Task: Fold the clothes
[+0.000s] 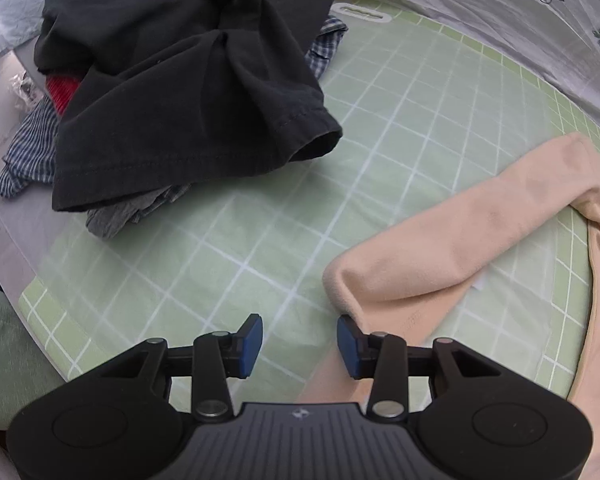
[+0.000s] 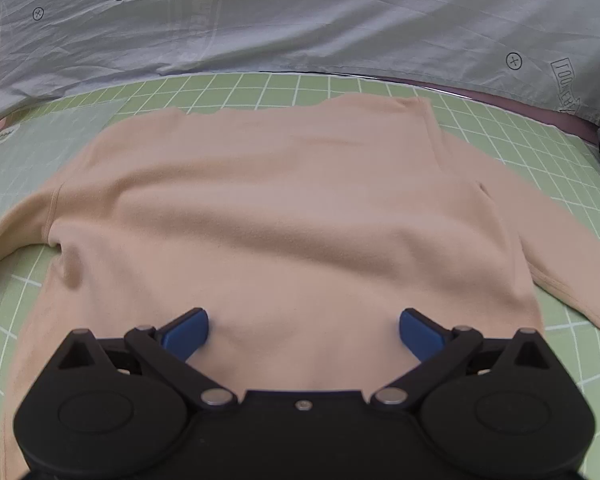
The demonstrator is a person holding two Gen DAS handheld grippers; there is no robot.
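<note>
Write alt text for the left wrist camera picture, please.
Open black tongs with blue pads hover over a green grid mat, one pad beside the cuff of a peach sleeve. A black shirt tops a heap of checked clothes behind.

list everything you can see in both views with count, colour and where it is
sweater: one, peach, spread flat on the mat, one sleeve toward the pile
mat: one, green with white grid, under the clothes
black garment: one, top of the pile at the mat's far left
checked shirts: at least one, blue and white, under the pile
red fabric: one patch, in the pile
bedsheet: one, grey with carrot print, behind the mat
left gripper: fingers open, beside the sleeve cuff
right gripper: fingers open, over the sweater
</note>
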